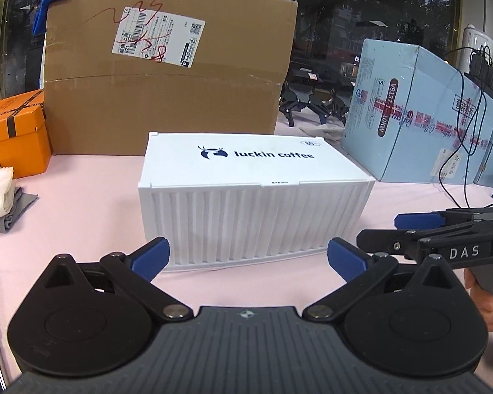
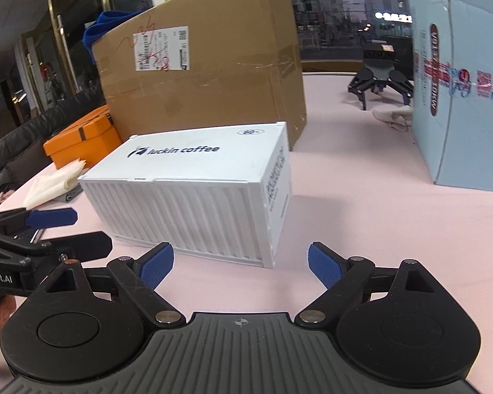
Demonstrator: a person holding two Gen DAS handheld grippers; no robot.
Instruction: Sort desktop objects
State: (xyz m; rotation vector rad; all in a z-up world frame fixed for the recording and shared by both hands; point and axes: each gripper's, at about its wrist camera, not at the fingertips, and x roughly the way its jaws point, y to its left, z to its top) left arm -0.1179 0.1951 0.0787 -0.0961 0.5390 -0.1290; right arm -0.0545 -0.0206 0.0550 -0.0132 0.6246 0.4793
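Note:
A white container-shaped box (image 1: 253,197) marked "luckin coffee" stands shut on the pink table, straight ahead of both grippers; it also shows in the right wrist view (image 2: 197,190). My left gripper (image 1: 248,257) is open and empty, its blue pads just short of the box's near side. My right gripper (image 2: 240,266) is open and empty, near the box's right front corner. The right gripper also shows at the right of the left wrist view (image 1: 420,226), and the left gripper at the left of the right wrist view (image 2: 52,226).
A large brown carton (image 1: 167,75) stands behind the white box. An orange box (image 1: 13,131) and folded white and grey cloths (image 1: 0,193) lie left. Light blue cartons (image 1: 420,115) with black cables stand right. Black gripper parts (image 2: 381,82) lie far back.

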